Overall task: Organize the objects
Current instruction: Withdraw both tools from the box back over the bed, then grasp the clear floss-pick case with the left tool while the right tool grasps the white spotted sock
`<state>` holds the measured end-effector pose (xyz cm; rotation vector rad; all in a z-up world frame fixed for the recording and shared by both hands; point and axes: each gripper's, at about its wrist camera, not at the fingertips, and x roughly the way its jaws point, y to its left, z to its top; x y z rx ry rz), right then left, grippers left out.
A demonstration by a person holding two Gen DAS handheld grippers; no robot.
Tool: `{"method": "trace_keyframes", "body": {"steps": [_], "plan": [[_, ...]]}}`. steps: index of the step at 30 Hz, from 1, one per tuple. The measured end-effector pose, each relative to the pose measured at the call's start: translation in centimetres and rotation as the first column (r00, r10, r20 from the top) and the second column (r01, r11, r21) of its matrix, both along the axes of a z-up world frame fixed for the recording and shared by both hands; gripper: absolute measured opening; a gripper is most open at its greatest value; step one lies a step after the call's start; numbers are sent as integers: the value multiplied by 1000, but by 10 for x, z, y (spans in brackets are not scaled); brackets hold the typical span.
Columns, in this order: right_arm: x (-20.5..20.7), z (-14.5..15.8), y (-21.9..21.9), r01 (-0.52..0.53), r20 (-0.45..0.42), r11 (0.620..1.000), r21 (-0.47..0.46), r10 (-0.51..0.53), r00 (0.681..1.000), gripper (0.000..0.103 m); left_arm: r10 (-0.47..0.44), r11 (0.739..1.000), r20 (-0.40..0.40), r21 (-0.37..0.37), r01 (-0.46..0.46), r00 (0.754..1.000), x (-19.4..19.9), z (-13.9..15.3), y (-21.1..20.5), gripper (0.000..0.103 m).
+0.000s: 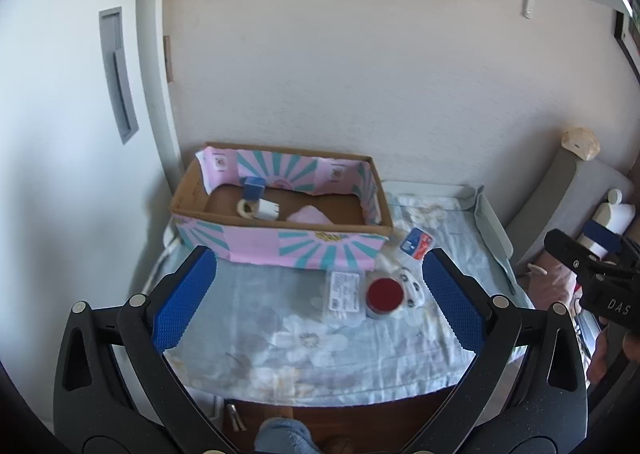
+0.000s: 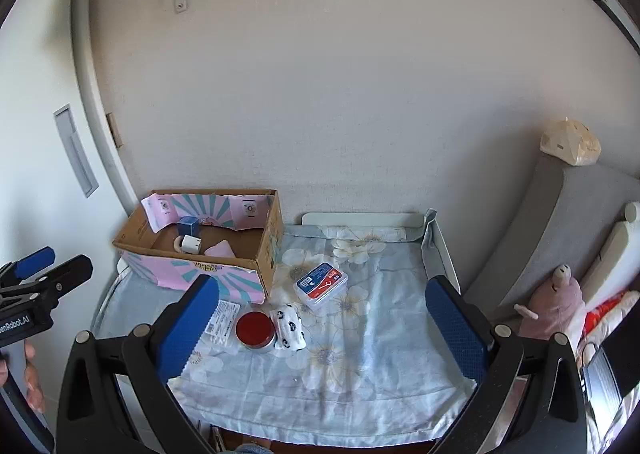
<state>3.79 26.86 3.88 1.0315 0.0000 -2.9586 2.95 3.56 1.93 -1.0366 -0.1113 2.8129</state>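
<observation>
Box at back-left of cloth-covered desk, loose items before and right of it.

The cardboard box [image 2: 208,254] sat on the desk [image 2: 380,374] at its back-left corner, against the wall [image 2: 320,94]. In the box lay a small cube [image 2: 188,227], a plug adapter [image 2: 191,244] just in front of it and a folded cloth [image 2: 220,249] to the right. Before the box, left to right and close together: flat packet [image 2: 222,322], round tin [image 2: 255,332], patterned sock [image 2: 289,328]. The plastic case [image 2: 321,284] lay just right of the box, behind the sock. A sofa [image 2: 568,222] stood right of the desk, a plush toy [image 2: 556,304] on it.
</observation>
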Motion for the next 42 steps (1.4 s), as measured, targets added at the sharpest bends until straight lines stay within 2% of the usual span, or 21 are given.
{"method": "trace_keyframes", "body": {"steps": [6,13,19,24,26,30,34,37,42], "plan": [[1,-7,16,-72,-9,996,58,73,997,103,-33,999,40,-14,33,999,10,-23,17,103],[-24,-32,26,-151,14,985,83,150,989,103,-82,996,134,-30,87,988,-4,-73,33,103],[-54,-87,23,-237,96,970,47,232,968,103,-85,995,188,-35,93,979,-23,-119,43,103],[-75,-142,10,-311,175,950,32,301,938,103,-111,990,232,-63,129,966,-43,-158,54,97],[-83,-160,4,-335,202,942,25,323,924,100,-125,987,251,-66,145,960,-52,-172,57,93],[-98,-191,-5,-374,265,927,-11,363,893,86,-137,983,289,-75,165,947,-71,-198,61,88],[-108,-212,-13,-389,302,921,-38,381,874,78,-135,983,304,-77,165,943,-83,-212,62,85],[-115,-222,-16,-389,333,920,-36,378,864,74,-132,984,306,-76,162,943,-90,-218,61,85],[-124,-225,-16,-409,337,911,-51,401,852,73,-136,983,302,-78,167,944,-99,-219,60,85]]}}
